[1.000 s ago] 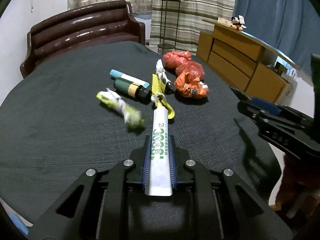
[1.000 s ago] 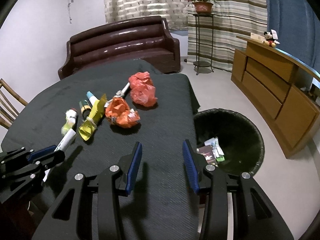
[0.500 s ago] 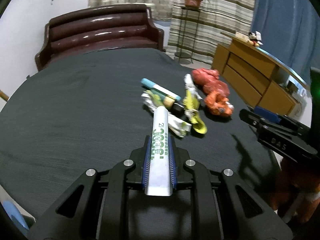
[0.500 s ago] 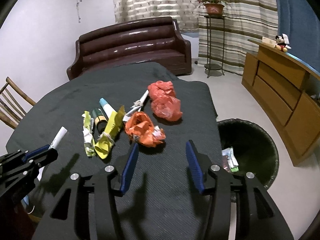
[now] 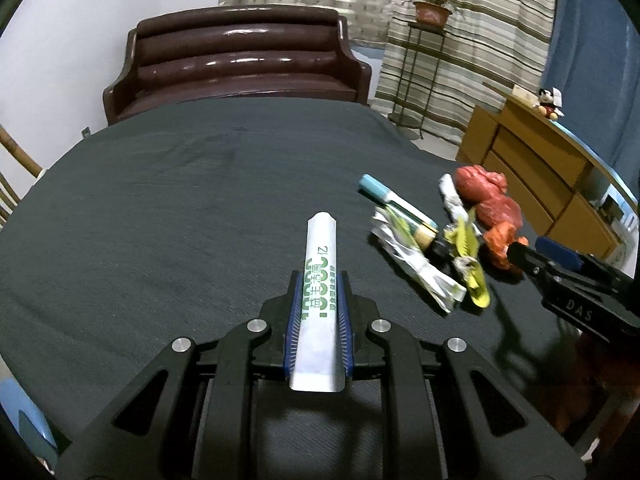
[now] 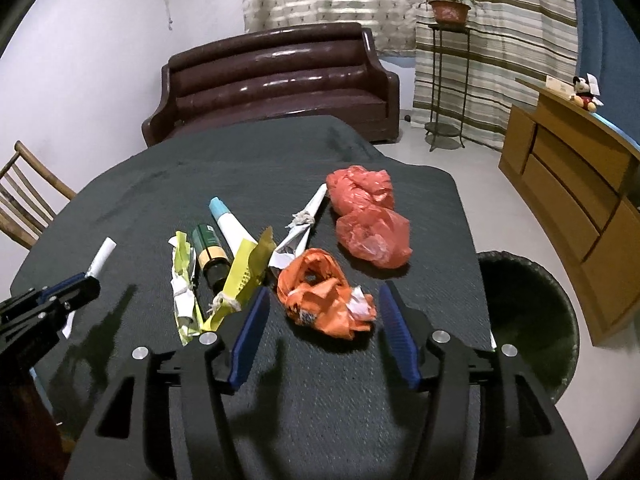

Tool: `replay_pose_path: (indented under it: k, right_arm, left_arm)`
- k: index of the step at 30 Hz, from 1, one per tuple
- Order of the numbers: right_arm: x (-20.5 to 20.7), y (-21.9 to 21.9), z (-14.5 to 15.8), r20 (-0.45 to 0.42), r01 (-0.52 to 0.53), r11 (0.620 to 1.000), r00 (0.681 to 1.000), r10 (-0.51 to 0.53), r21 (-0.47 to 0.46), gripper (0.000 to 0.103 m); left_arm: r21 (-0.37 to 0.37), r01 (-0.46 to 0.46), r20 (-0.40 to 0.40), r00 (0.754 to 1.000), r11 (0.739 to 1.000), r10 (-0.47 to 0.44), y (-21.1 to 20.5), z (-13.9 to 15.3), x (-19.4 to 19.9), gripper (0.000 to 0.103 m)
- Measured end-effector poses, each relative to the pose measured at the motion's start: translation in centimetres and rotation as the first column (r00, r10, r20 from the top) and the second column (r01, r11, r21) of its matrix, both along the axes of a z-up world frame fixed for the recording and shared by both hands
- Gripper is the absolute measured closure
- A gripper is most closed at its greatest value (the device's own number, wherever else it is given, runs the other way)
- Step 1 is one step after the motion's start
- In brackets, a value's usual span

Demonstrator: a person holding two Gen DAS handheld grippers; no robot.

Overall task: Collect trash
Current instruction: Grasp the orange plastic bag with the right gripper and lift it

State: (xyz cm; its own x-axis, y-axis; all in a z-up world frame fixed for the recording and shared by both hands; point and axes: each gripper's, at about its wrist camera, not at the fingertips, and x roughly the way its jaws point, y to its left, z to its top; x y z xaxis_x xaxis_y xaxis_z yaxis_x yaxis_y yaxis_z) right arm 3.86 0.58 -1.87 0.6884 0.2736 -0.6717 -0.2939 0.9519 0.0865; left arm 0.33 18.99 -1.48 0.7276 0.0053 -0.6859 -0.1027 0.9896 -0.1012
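My left gripper (image 5: 318, 284) is shut on a white tube with green print (image 5: 320, 264) and holds it above the dark table (image 5: 160, 200). It also shows in the right wrist view (image 6: 68, 292) at the left edge. My right gripper (image 6: 322, 304) is open, its blue pads on either side of an orange crumpled bag (image 6: 324, 296). Two red bags (image 6: 366, 212), a knotted white wrapper (image 6: 300, 224), a yellow wrapper (image 6: 240, 276), a green bottle (image 6: 210, 252), a blue-capped tube (image 6: 228, 220) and a green-white wrapper (image 6: 182, 284) lie behind it.
A black-lined trash bin (image 6: 524, 312) stands on the floor right of the table. A brown sofa (image 6: 276, 84) is beyond the table, a wooden cabinet (image 6: 576, 184) at the right, a plant stand (image 6: 444, 76) by the curtains and a wooden chair (image 6: 24, 204) at the left.
My left gripper has swung left and away from the trash pile with the tube in it. My right gripper has moved forward so its open pads now flank the orange bag.
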Motion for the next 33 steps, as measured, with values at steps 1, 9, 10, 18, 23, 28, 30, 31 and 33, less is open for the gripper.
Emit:
replay_pose_path:
  k: [1, 9, 10, 18, 23, 28, 30, 31, 33]
  right_arm:
    - [0.2, 0.2, -0.1, -0.004, -0.001, 1.000, 1.000, 0.001, -0.007, 0.046]
    - [1.4, 0.9, -0.7, -0.049, -0.006, 0.999, 0.999, 0.005, -0.034, 0.046]
    - [1.6, 1.0, -0.8, -0.056, -0.008, 0.999, 0.998, 0.006, -0.035, 0.046]
    - [1.8, 0.9, -1.3, -0.094, -0.011, 1.000, 0.996, 0.008, -0.028, 0.055]
    - [2.0, 0.7, -1.3, -0.098, -0.016, 1.000, 0.995, 0.014, -0.019, 0.060]
    - [1.5, 0.2, -1.3, -0.085, -0.012, 1.000, 0.996, 0.011, -0.007, 0.061]
    - [1.2, 0.0, -1.3, -0.076, -0.008, 1.000, 0.997, 0.008, -0.001, 0.061]
    - [1.0, -0.1, -1.2, -0.072, -0.006, 1.000, 0.997, 0.007, 0.001, 0.061]
    - [0.5, -0.4, -1.2, -0.064, -0.003, 1.000, 0.998, 0.003, 0.004, 0.061]
  left_arm:
    - [-0.002, -0.005, -0.001, 1.000, 1.000, 0.005, 0.3, 0.0, 0.2, 0.086]
    - [-0.015, -0.017, -0.019, 1.000, 1.000, 0.016, 0.9, -0.5, 1.0, 0.086]
    - [-0.016, -0.016, -0.022, 1.000, 1.000, 0.016, 1.0, -0.6, 1.1, 0.086]
    - [-0.021, -0.017, -0.031, 0.999, 1.000, 0.016, 1.0, -0.8, 1.6, 0.086]
    - [-0.021, -0.018, -0.029, 0.999, 1.000, 0.017, 1.0, -0.8, 1.7, 0.086]
    - [-0.022, -0.016, -0.027, 1.000, 1.000, 0.016, 1.0, -0.8, 1.8, 0.086]
    - [-0.023, -0.013, -0.022, 1.000, 1.000, 0.013, 1.0, -0.8, 1.6, 0.086]
    - [-0.022, -0.011, -0.019, 1.000, 1.000, 0.010, 0.9, -0.6, 1.6, 0.086]
    - [-0.020, -0.003, -0.010, 1.000, 1.000, 0.003, 0.5, -0.3, 1.5, 0.086]
